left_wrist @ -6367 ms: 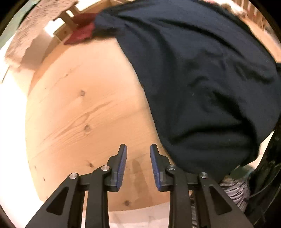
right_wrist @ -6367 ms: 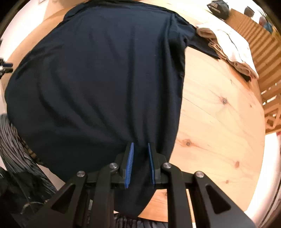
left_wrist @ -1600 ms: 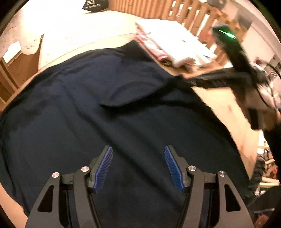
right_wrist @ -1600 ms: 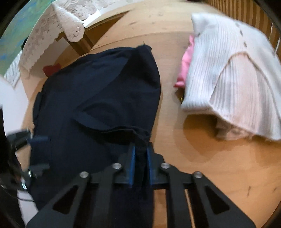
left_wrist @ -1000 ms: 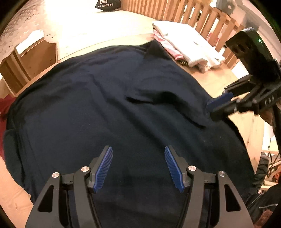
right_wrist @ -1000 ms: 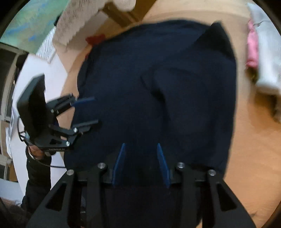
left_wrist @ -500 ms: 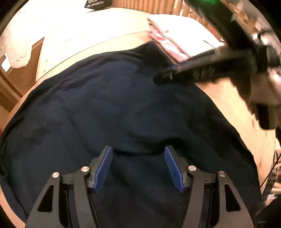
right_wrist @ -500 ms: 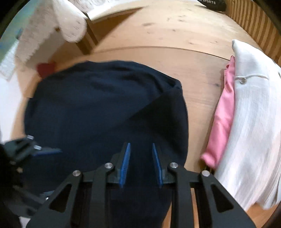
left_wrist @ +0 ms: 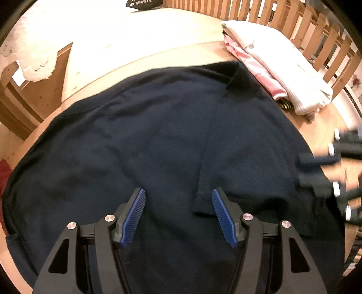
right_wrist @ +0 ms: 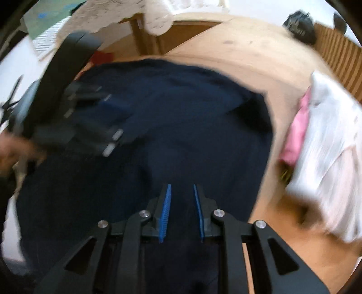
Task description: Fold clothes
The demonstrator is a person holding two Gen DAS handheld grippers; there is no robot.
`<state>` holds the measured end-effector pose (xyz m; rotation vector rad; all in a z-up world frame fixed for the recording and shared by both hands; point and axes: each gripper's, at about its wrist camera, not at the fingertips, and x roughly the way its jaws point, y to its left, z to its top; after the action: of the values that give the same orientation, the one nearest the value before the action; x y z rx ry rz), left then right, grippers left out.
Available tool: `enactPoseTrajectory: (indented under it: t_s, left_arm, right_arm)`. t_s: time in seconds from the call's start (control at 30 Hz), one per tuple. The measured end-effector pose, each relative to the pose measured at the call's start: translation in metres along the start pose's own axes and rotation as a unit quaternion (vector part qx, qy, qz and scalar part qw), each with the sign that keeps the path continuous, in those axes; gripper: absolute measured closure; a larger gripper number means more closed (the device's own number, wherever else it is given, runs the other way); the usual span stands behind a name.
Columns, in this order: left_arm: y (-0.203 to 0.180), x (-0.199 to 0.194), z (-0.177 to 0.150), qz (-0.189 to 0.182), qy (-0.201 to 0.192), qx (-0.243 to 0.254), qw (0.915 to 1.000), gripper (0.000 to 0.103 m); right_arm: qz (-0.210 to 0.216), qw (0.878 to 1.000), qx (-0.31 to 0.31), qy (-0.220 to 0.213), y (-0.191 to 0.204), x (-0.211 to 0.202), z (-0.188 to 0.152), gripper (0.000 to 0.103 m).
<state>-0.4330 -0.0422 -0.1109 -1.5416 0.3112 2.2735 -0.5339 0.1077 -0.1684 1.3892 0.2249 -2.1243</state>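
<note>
A dark navy T-shirt (left_wrist: 135, 140) lies spread on the round wooden table (left_wrist: 140, 47). Its right side is folded inward over the body, and the flap (left_wrist: 244, 147) ends at a hem by my left gripper's right finger. My left gripper (left_wrist: 178, 192) hovers open above the shirt's near middle, with nothing between its pads. In the right wrist view the shirt (right_wrist: 185, 126) fills the centre. My right gripper (right_wrist: 181, 187) stands narrowly open over its near right part, no fold pinched. Each gripper shows blurred in the other's view: the right gripper (left_wrist: 312, 169), the left gripper (right_wrist: 110, 122).
A stack of folded white and pink clothes (left_wrist: 278, 67) sits at the table's far right, close to the shirt's corner, also in the right wrist view as white and pink clothes (right_wrist: 328, 147). A wooden railing (left_wrist: 294, 24) runs behind. A black bag (left_wrist: 142, 3) and a lace cloth (left_wrist: 34, 63) lie beyond.
The shirt's right side now lies folded flat over the body. My right gripper's jaws narrowed and it swung back toward the shirt's right edge. My left gripper shifted over the shirt.
</note>
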Motion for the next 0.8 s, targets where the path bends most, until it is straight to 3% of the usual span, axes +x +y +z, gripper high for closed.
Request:
enactPoseTrajectory:
  t_s: [0.17, 0.3, 0.53, 0.73, 0.8]
  left_arm:
    - [-0.001, 0.003, 0.005, -0.007, 0.022, 0.001, 0.9997, 0.043]
    - [-0.007, 0.013, 0.008, 0.005, 0.049, 0.016, 0.9987, 0.043]
    - [-0.011, 0.008, 0.009, 0.058, 0.045, 0.035, 0.9967, 0.042]
    - [-0.015, 0.013, 0.002, 0.069, 0.053, 0.042, 0.9953, 0.042]
    - [-0.01, 0.01, 0.002, 0.062, 0.049, 0.029, 0.9965, 0.042]
  right_arm:
    - [-0.019, 0.999, -0.027, 0.043, 0.015, 0.0, -0.03, 0.08]
    - [-0.029, 0.998, -0.042, 0.046, 0.018, -0.006, -0.044, 0.078]
    - [-0.047, 0.996, -0.065, 0.038, 0.03, 0.012, -0.027, 0.076]
    - [-0.05, 0.996, -0.067, 0.04, 0.021, 0.005, -0.036, 0.076]
    - [-0.041, 0.996, -0.061, 0.044, 0.034, 0.022, -0.025, 0.075]
